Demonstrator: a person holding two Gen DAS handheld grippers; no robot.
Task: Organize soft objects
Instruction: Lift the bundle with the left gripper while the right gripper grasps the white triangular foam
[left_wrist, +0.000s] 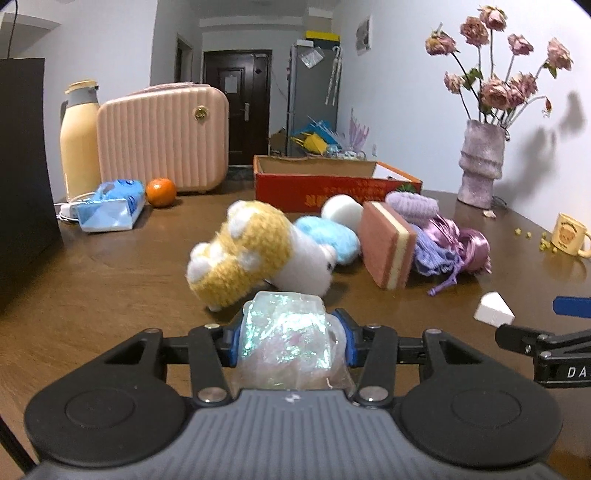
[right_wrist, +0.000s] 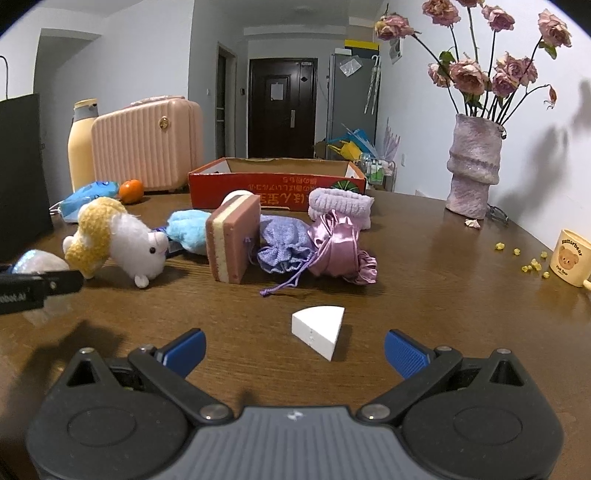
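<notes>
Left gripper clamps what I take for an iridescent wrapped pouch; right gripper gapes empty, white foam wedge ahead.

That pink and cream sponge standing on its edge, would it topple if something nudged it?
Probably: the sponge stands on a narrow edge, leaning slightly. It looks light and squashy, so fingers would likely dent it. The lilac pouch beside it might cushion a fall.

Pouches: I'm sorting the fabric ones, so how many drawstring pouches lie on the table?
2. A lavender pouch leans against the sponge; a shiny pink satin pouch touches its right side. More may be hidden behind the pile.
</notes>
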